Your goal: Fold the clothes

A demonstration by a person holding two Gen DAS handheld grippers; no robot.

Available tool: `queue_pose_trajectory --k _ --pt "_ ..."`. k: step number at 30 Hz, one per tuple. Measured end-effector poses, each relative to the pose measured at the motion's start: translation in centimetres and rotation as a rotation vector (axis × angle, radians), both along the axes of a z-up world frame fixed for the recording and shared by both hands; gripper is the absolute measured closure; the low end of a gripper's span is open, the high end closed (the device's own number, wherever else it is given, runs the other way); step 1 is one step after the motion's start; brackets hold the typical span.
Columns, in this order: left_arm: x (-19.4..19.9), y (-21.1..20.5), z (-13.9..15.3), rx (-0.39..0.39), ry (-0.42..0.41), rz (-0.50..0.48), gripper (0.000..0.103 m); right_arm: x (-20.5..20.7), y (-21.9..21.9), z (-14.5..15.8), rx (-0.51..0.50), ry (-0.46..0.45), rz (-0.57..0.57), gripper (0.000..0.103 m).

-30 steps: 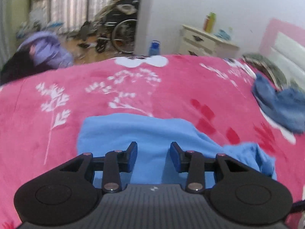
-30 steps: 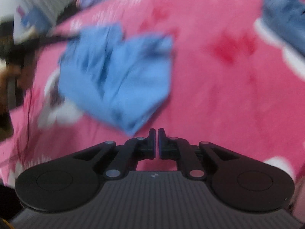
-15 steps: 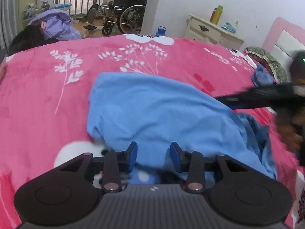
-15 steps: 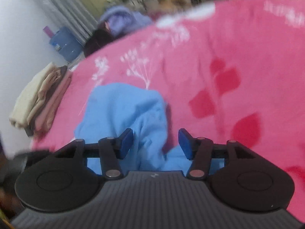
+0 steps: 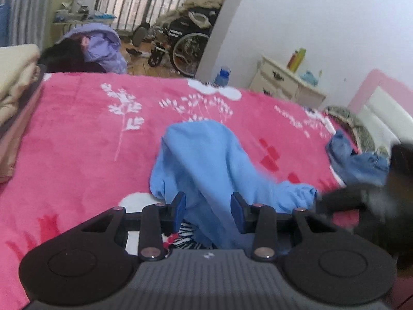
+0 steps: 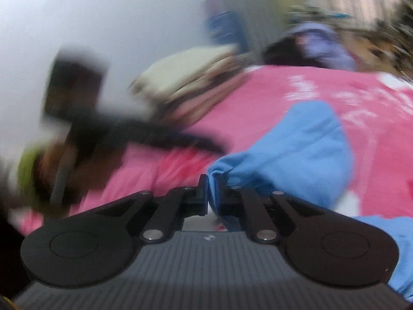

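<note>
From my left wrist camera the scene is sharp. My left gripper [image 5: 208, 208] stands released, its blue-padded fingers [image 5: 179, 206] spread wide. The light blue garment [image 5: 206, 160] lies bunched on the pink blanket [image 5: 77, 134], and a ridge of it runs down between the spread fingers; I cannot tell whether either pad touches the cloth. Beyond the fingertips the garment rises in a rounded hump. Off to the right of this gripper, a blurred dark shape, my right gripper [image 5: 335, 201], meets a bunched corner of the same garment. Farther right lies a darker blue denim piece [image 5: 356, 162], well apart from the light blue one. Past the bed's far edge I see a wheelchair [image 5: 185, 49], a purple coat [image 5: 103, 44], and a cream nightstand [image 5: 286, 82].

My right wrist camera gives none of that room detail; it is smeared by motion. What it does show is the grip itself: the right gripper [image 6: 212, 191] is clenched on a fold of the garment [image 6: 296, 149], with cloth pinched between the nearly closed fingertips and the rest trailing away to the right and ahead. To its left, a blurred black tool with a hand [image 6: 51, 160] wrapped around its handle is my left side, held low over the blanket [image 6: 374, 134]. Folded cream bedding [image 6: 191, 69] is stacked ahead-left.
</note>
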State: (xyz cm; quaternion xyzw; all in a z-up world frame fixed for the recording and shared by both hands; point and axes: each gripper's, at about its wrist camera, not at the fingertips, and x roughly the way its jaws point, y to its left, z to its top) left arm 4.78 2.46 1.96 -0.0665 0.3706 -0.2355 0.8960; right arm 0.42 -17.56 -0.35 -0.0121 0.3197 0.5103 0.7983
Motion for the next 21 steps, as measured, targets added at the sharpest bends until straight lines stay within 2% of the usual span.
queue_pose_trajectory --k 2,6,10,11,13,15,17,19,21 --pt "-0.8 0.6 0.5 0.009 -0.011 0.006 0.061 -3.2 2.4 -0.8 -0.067 -0.05 0.116 0.099" --pt "-2.0 0.8 0.3 0.025 0.003 -0.007 0.06 -7.9 5.2 -2.9 -0.145 -0.047 0.264 0.099" --pt "-2.9 -0.1 -1.0 0.043 0.038 -0.051 0.057 -12.2 5.7 -4.1 -0.243 -0.043 0.314 0.093" --pt "-3.2 -0.5 -1.4 0.054 0.046 -0.066 0.056 -12.3 5.6 -4.1 -0.249 -0.025 0.31 0.087" --pt "-3.6 -1.3 -2.4 0.083 0.059 -0.097 0.054 -12.3 3.8 -3.6 -0.206 0.104 0.288 0.083" --pt "-4.0 -2.5 -3.5 0.136 0.066 -0.126 0.053 -11.5 2.2 -3.5 -0.137 0.306 0.289 0.083" --pt "-4.4 -3.4 -4.5 0.191 0.059 -0.148 0.053 -11.7 -0.1 -3.5 -0.068 0.449 0.265 0.081" --pt "-4.7 -4.1 -5.5 0.253 0.037 -0.159 0.053 -12.0 -1.7 -2.9 -0.053 0.458 0.234 0.079" --pt "-4.9 -4.7 -6.3 0.3 0.015 -0.164 0.053 -11.8 -3.4 -1.7 -0.085 0.371 0.158 0.078"
